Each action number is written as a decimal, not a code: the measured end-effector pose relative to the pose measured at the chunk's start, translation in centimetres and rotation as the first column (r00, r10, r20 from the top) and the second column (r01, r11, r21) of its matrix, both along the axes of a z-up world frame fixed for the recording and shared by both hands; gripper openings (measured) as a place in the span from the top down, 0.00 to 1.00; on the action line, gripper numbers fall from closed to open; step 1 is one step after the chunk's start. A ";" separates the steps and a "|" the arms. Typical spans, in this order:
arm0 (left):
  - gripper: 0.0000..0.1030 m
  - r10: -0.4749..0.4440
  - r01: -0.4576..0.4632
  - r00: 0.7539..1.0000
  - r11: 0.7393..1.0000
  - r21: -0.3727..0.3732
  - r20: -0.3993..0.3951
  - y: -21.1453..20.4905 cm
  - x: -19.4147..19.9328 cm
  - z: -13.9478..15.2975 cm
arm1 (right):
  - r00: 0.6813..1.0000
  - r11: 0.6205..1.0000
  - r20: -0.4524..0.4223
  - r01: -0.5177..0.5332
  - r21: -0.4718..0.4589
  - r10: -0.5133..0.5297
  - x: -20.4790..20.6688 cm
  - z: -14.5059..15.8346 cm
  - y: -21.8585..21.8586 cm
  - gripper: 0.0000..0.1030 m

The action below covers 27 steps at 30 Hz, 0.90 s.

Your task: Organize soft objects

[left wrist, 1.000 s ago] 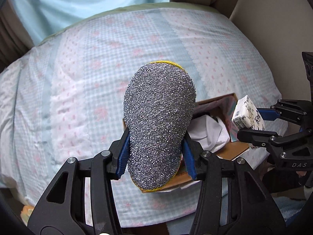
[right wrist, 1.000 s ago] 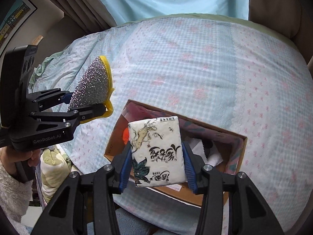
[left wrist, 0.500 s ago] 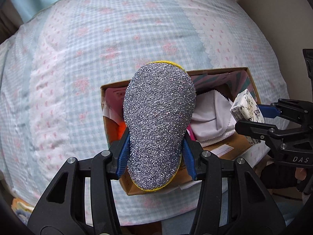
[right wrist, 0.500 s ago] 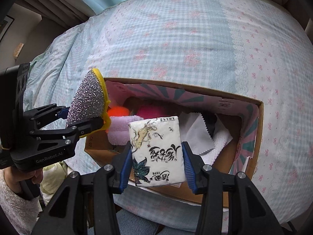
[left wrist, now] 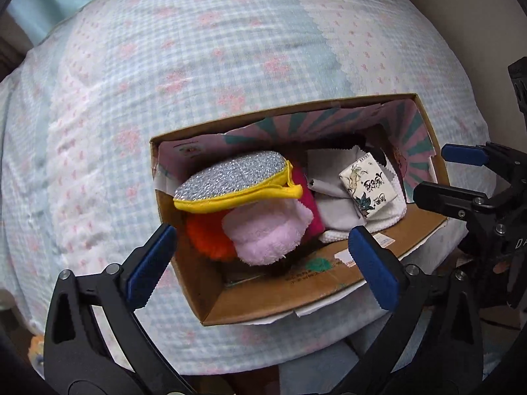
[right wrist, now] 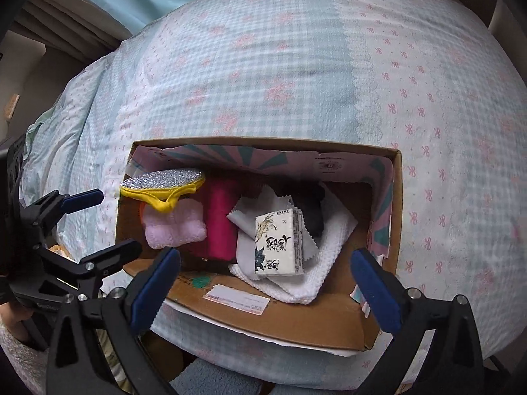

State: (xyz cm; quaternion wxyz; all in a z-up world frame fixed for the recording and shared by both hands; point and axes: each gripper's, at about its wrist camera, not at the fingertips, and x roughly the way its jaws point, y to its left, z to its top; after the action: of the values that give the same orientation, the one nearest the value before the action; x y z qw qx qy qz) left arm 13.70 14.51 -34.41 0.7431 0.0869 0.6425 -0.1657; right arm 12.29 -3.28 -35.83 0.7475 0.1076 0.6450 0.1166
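Note:
A cardboard box (left wrist: 286, 299) (right wrist: 296, 316) sits on the bed. The silver scouring pad with a yellow rim (left wrist: 230, 177) (right wrist: 161, 179) lies in its left end on a pink fluffy cloth (left wrist: 266, 233) (right wrist: 174, 227), an orange item (left wrist: 204, 233) and a magenta cloth (right wrist: 220, 220). The printed tissue pack (left wrist: 369, 187) (right wrist: 278, 243) lies on white cloths (right wrist: 290, 283) at the box's right. My left gripper (left wrist: 263, 263) is open and empty above the box's near wall. My right gripper (right wrist: 266, 279) is open and empty above the box.
The bed has a light blue checked cover with pink flowers (left wrist: 197, 49) (right wrist: 296, 65). The box stands near the bed's front edge. A wall (left wrist: 477, 6) rises at the right; curtains (right wrist: 66, 33) hang at the far left.
Both grippers have opened. The scouring pad dropped from my left gripper into the box's left end, and the tissue pack dropped from my right gripper onto the white cloths.

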 end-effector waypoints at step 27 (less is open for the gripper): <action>0.00 0.127 -0.124 0.985 0.992 -0.037 0.112 -1.3 -2.0 9.7 | 0.991 1.000 0.136 0.005 -0.020 -0.003 -1.5 10.2 -2.2 0.00</action>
State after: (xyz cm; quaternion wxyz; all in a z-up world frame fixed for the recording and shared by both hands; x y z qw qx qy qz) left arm 11.73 13.18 -24.69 0.7890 0.0443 0.6004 -0.1229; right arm 10.77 -5.48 -25.67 0.7909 0.0932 0.5936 0.1157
